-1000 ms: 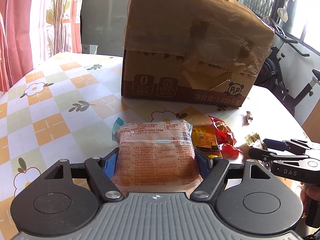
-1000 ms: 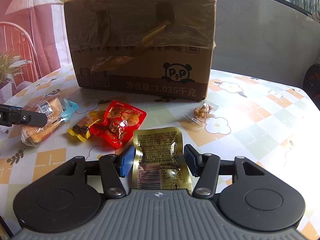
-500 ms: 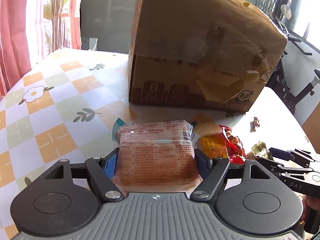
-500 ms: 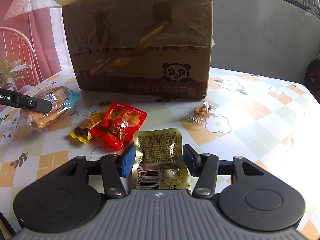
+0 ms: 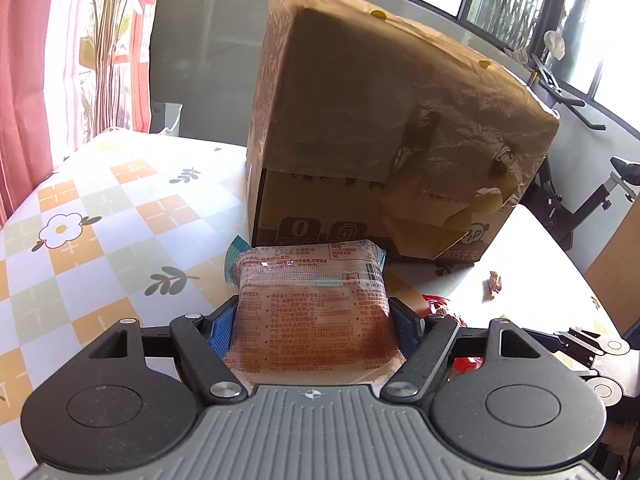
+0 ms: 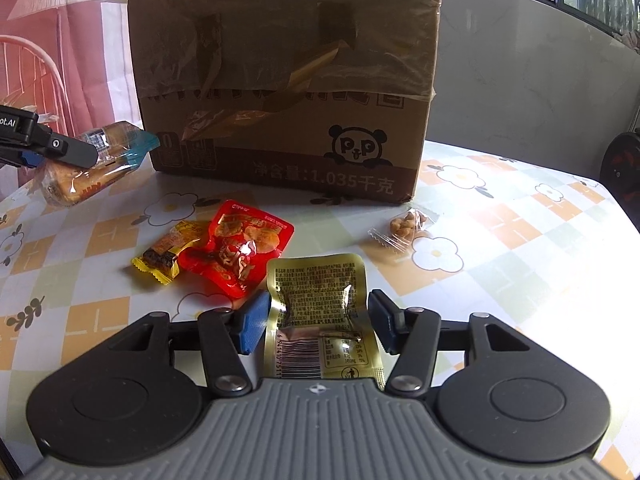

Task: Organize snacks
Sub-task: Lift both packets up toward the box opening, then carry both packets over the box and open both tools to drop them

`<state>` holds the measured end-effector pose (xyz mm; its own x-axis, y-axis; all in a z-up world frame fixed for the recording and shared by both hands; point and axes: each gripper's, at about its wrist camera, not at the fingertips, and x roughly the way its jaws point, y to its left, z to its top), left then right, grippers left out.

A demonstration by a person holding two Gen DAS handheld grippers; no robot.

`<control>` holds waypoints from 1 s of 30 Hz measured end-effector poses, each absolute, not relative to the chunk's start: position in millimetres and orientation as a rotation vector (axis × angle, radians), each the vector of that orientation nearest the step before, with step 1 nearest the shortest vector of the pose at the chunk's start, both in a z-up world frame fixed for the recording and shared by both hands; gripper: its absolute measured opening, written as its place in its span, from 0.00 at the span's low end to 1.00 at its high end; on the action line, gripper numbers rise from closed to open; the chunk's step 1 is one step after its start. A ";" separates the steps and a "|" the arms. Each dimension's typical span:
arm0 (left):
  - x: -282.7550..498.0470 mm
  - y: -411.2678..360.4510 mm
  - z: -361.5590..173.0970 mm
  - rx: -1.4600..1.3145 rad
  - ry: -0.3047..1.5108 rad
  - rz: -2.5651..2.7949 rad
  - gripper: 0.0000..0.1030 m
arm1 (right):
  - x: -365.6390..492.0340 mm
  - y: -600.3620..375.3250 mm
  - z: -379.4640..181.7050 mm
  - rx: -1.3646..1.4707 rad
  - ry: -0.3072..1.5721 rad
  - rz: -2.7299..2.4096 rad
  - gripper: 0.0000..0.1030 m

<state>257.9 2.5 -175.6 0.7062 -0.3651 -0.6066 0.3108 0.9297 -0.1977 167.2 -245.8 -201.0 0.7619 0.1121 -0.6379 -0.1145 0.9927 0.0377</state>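
My left gripper (image 5: 310, 312) is shut on a clear-wrapped cake packet (image 5: 308, 280) and holds it above the table, in front of the big cardboard box (image 5: 380, 140). The right wrist view shows that packet (image 6: 92, 172) hanging clear of the cloth in the left gripper (image 6: 60, 148). My right gripper (image 6: 318, 312) is shut on a gold foil packet (image 6: 316, 284), which is creased between the blue pads and sits low over the table. A red packet (image 6: 240, 248), a yellow packet (image 6: 164, 252) and a small clear nut packet (image 6: 402, 226) lie loose before the box (image 6: 288, 80).
The table (image 5: 100, 200) has a checked flower cloth and a bare stretch left of the box. The box's taped flaps look shut from here. An exercise bike (image 5: 580, 208) stands past the right edge, and a curtain (image 5: 24, 80) hangs at the left.
My left gripper has risen with the cake packet and come closer to the box's left corner. The right gripper and its gold packet have barely moved.
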 end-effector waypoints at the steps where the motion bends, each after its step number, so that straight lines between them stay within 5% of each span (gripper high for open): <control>1: 252.3 1.7 -176.5 -0.076 0.671 -0.382 0.75 | 166.1 -247.0 -200.4 0.002 0.686 0.127 0.53; 23: 211.5 14.5 -155.2 -0.091 0.574 -0.387 0.75 | 156.8 -231.5 -195.6 -0.114 0.693 0.086 0.51; 30: 224.0 10.2 -115.5 -0.051 0.460 -0.407 0.75 | 152.9 -239.5 -140.7 -0.099 0.541 0.123 0.51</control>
<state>224.0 10.2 -115.5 0.8173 -0.3935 -0.4209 0.3706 0.9183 -0.1389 152.9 -239.5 -140.7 0.8500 0.0906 -0.5189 -0.1430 0.9878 -0.0617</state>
